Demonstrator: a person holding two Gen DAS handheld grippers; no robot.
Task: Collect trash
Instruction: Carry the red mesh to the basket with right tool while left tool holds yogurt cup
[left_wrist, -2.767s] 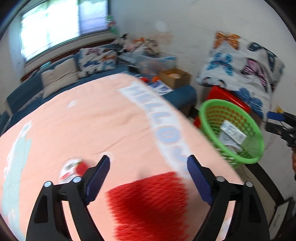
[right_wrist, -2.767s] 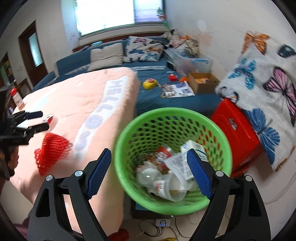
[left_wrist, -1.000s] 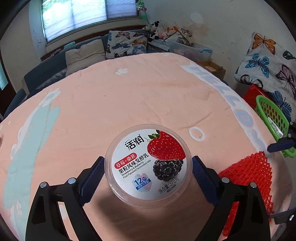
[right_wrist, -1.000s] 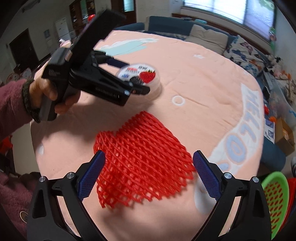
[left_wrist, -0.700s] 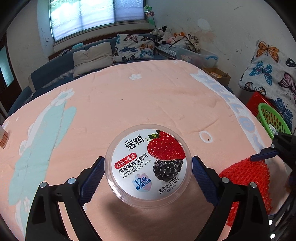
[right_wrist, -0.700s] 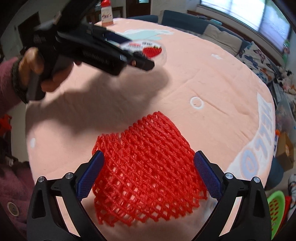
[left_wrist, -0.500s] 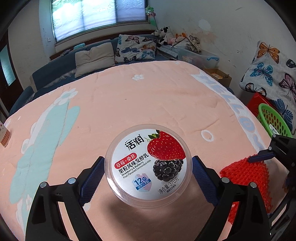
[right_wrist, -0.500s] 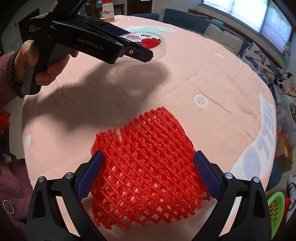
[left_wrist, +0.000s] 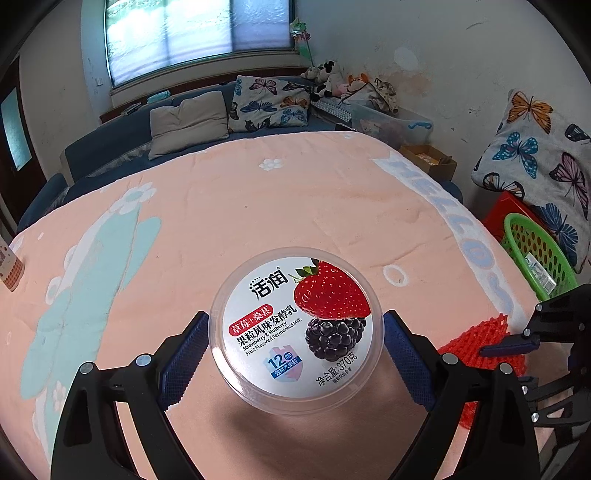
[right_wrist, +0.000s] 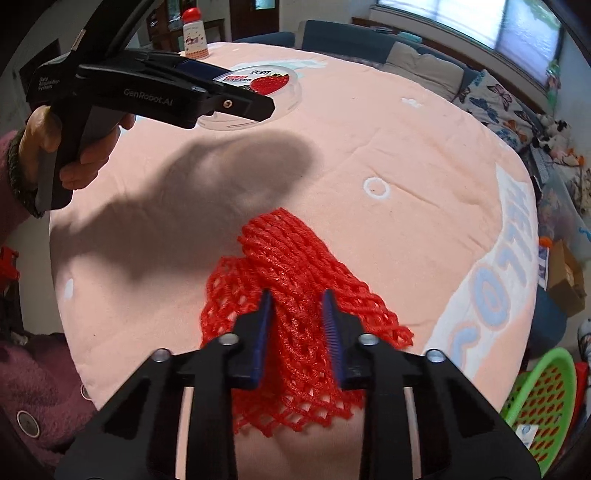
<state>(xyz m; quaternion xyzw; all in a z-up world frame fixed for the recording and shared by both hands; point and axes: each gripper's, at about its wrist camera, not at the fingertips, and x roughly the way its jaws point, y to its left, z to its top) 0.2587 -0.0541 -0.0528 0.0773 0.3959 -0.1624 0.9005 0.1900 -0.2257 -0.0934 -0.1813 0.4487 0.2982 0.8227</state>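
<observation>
Yogurt cup (left_wrist: 295, 325): held between the blue pads of the left gripper (left_wrist: 295, 341), lid up, printed with a strawberry and a mulberry; in the right wrist view it sits lifted above the blanket (right_wrist: 369, 147), casting a large shadow on it.
Left gripper fingers (left_wrist: 183, 352): clenched on the yogurt cup, one pad touching each side of its clear rim.
Red foam net (right_wrist: 295, 295): bunched into a ridge between the right gripper (right_wrist: 297, 321) pads, its loose edges spread on the blanket at the near edge; in the left wrist view it lies at the right, partly behind the right gripper.
Right gripper fingers (right_wrist: 264, 325): grasping the red foam net, drawn close together with the mesh squeezed between them.
Left hand (right_wrist: 79, 147): wrapped around the black handle of the left gripper, a maroon sleeve at the wrist.
Blanket: peach, with pale blue shapes, white flowers and blue lettering along the right side; it covers the whole tabletop.
Green basket (left_wrist: 535, 247): beyond the blanket's right edge, lower down, with a pale wrapper inside; just beside a red box (left_wrist: 506, 210).
Small bottle (right_wrist: 194, 35): red cap, upright at the far left edge of the blanket.
Sofa (left_wrist: 147, 147): blue, behind the blanket under the window (left_wrist: 199, 37), with a beige cushion (left_wrist: 188, 122) and a butterfly cushion (left_wrist: 269, 103).
</observation>
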